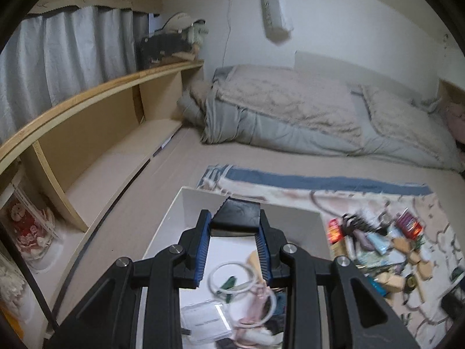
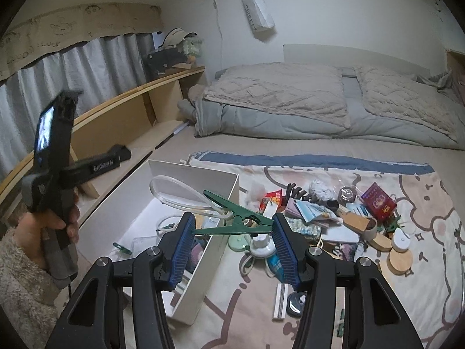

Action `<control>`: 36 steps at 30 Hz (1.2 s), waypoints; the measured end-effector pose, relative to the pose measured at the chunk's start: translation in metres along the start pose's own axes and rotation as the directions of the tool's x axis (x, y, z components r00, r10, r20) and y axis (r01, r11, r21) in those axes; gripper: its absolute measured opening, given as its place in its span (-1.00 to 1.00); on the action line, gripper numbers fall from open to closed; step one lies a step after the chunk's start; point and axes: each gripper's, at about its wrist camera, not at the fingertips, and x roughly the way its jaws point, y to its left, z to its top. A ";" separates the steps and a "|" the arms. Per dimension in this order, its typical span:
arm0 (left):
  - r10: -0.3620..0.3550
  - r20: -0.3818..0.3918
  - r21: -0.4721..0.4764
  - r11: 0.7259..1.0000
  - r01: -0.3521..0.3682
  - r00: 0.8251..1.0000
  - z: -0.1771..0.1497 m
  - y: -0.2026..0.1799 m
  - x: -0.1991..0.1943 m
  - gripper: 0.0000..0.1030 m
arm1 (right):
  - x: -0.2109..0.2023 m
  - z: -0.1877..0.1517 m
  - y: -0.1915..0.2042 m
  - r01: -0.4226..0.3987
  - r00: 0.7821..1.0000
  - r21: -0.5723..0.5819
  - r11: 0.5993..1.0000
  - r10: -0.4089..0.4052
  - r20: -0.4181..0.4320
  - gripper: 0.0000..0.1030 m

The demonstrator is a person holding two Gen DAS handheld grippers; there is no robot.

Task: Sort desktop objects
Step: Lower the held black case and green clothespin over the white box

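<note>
Green plastic clothespin (image 2: 236, 218) pinched crosswise between right gripper (image 2: 234, 224) ribbed blue fingers (image 2: 182, 240), clear tube loop clipped in its jaws. Glossy black rectangular block (image 1: 236, 214) pinched at left gripper (image 1: 234, 226) fingertips, over white box (image 1: 293, 211).

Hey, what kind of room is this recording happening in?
Most likely a bedroom: a folded quilt lies on the bed, grey curtains hang at left, and a cap rests on the wooden shelf.

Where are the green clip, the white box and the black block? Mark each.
green clip (image 2: 232, 221): right wrist view, its hinge.
white box (image 2: 191, 176): right wrist view, far wall.
black block (image 1: 237, 213): left wrist view, top face.
</note>
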 end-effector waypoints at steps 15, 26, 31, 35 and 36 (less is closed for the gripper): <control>0.110 -0.262 0.007 0.994 -0.112 0.959 -0.032 0.007 0.090 -0.42 | 0.033 -0.006 0.015 -0.035 0.998 0.025 0.999 0.037 -0.053 0.06; 0.061 -0.211 -0.051 0.996 -0.073 0.976 -0.027 0.019 0.083 0.26 | 0.055 -0.012 0.019 -0.031 0.995 0.042 0.999 0.035 -0.092 0.06; 0.078 -0.155 -0.052 0.995 -0.087 0.985 -0.021 0.022 0.071 0.26 | 0.057 -0.012 0.022 -0.034 0.995 0.034 0.999 0.037 -0.097 0.06; 0.095 -0.101 -0.019 0.995 -0.097 0.990 -0.020 0.022 0.055 0.26 | 0.061 -0.009 0.023 -0.034 0.995 0.027 0.999 0.037 -0.095 0.06; 0.097 -0.086 -0.010 0.995 -0.098 0.992 -0.019 0.022 0.051 0.26 | 0.062 -0.008 0.024 -0.036 0.995 0.025 0.999 0.039 -0.096 0.06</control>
